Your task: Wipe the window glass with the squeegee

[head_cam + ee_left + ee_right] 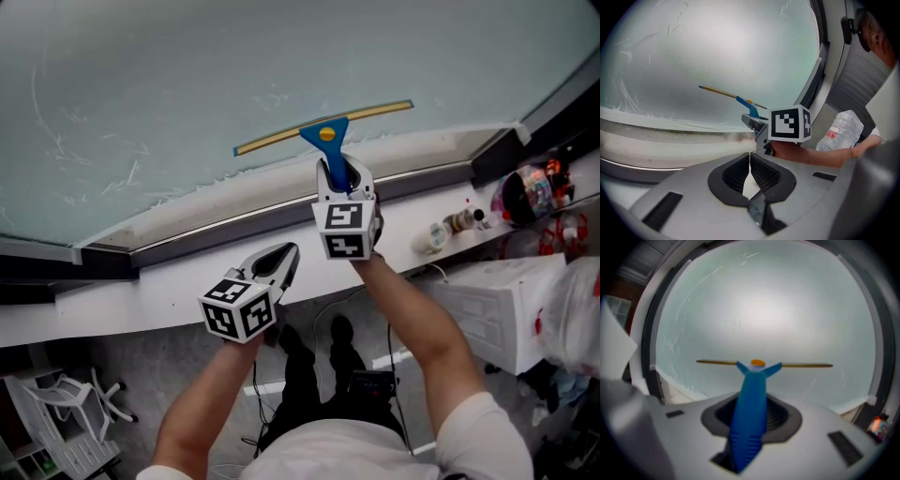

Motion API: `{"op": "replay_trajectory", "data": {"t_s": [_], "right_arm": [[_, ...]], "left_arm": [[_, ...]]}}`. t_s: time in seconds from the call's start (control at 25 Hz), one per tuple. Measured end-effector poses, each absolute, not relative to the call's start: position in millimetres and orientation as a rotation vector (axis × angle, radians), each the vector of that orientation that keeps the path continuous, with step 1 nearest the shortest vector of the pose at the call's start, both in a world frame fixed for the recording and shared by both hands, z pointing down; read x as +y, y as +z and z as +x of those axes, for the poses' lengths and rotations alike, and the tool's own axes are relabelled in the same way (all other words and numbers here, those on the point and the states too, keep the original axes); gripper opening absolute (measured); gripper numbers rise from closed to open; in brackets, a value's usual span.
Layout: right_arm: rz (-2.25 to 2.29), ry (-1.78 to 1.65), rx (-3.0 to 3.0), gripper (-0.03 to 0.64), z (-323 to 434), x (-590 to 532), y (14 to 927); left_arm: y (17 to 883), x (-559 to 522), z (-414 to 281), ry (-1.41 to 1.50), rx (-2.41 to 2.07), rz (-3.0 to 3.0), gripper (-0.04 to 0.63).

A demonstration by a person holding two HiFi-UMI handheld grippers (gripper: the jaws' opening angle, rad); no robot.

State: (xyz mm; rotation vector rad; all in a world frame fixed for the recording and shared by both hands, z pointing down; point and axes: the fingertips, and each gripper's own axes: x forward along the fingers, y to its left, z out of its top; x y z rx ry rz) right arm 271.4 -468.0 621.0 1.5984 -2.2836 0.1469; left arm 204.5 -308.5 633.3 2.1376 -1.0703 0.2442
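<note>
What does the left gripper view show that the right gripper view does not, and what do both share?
Only the left gripper view: the left gripper with its tongs shut and empty, the right gripper seen from the side, the person's forearm and a white plastic bag. Only the right gripper view: a look straight along the right tongs, clamped on the blue handle of the squeegee. Both: the window glass and the squeegee's yellow blade lying across it.
</note>
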Motion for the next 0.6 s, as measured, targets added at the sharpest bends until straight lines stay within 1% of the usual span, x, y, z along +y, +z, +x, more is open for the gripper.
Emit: {"op": "replay_trajectory", "data": {"t_s": [0.6], "right_arm": [[1.572, 0.204, -2.268, 0.132, 271, -464, 663]], "left_arm": [[658, -312, 202, 0.247, -1.068, 2.092, 0.034]]}}
